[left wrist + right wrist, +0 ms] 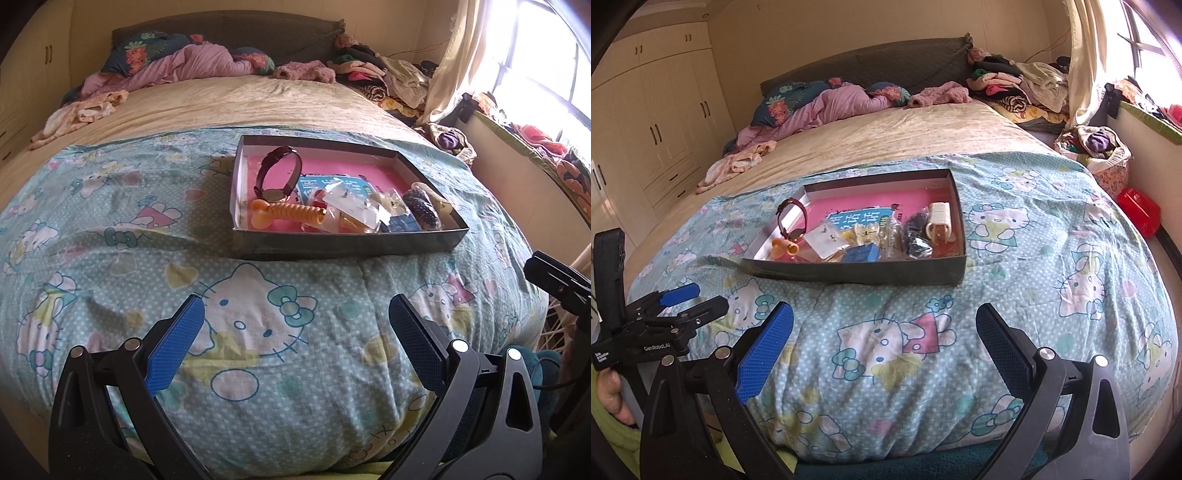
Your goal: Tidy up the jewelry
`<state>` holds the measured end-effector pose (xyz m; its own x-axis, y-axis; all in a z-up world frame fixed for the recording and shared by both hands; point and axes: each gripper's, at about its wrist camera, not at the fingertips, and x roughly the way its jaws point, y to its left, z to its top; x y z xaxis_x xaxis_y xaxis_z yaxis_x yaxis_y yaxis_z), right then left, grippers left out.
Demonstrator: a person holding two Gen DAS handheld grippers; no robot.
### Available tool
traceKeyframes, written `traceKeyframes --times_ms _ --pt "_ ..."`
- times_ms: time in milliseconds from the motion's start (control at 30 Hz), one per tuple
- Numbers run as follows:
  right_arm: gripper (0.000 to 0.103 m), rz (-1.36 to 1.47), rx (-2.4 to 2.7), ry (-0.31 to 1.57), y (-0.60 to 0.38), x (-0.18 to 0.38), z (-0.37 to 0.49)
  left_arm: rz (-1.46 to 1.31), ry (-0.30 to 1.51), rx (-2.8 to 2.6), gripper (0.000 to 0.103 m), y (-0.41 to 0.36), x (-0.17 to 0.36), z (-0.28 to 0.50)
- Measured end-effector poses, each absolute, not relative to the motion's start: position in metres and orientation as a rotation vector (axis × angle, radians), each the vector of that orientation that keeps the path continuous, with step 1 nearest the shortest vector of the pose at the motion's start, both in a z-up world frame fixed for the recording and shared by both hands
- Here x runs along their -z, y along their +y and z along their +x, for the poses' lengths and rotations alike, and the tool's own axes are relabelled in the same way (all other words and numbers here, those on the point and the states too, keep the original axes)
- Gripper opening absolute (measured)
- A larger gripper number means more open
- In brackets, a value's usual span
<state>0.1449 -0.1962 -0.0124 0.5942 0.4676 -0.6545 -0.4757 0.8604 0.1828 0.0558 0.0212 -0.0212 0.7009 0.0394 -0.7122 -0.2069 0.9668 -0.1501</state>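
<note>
A shallow dark box (332, 242) (857, 273) with a pink bottom lies on the Hello Kitty blanket. In it are a dark-strapped watch (279, 173) (792, 221), an orange spiral piece (291, 213), small clear bags (351, 206) (827, 242), a cream hair claw (938, 218) and a dark beaded item (421, 208) (916, 236). My left gripper (295, 306) is open and empty, short of the box's near wall. My right gripper (884, 314) is open and empty, also short of the box. The left gripper shows in the right wrist view (690, 299) at the left.
The blanket (258, 332) (1034, 258) covers the near half of a bed. Pillows and clothes (177, 62) (831, 99) pile at the headboard. A laundry heap (1015, 85) and a bag of clothes (1097, 147) stand at the right by the window. Wardrobes (657, 129) line the left wall.
</note>
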Motion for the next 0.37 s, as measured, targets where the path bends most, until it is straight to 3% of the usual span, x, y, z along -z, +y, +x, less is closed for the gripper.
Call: traceKeyframes --times_ms 167,367 --pt "0.098 0.017 -0.456 0.769 -0.227 0.017 0.176 -0.27 0.776 -0.257 0.094 0.065 0.027 0.066" --pt "0.098 0.008 -0.214 0.808 -0.289 0.048 0.26 -0.378 0.765 -0.515 0.093 0.178 0.047 0.094"
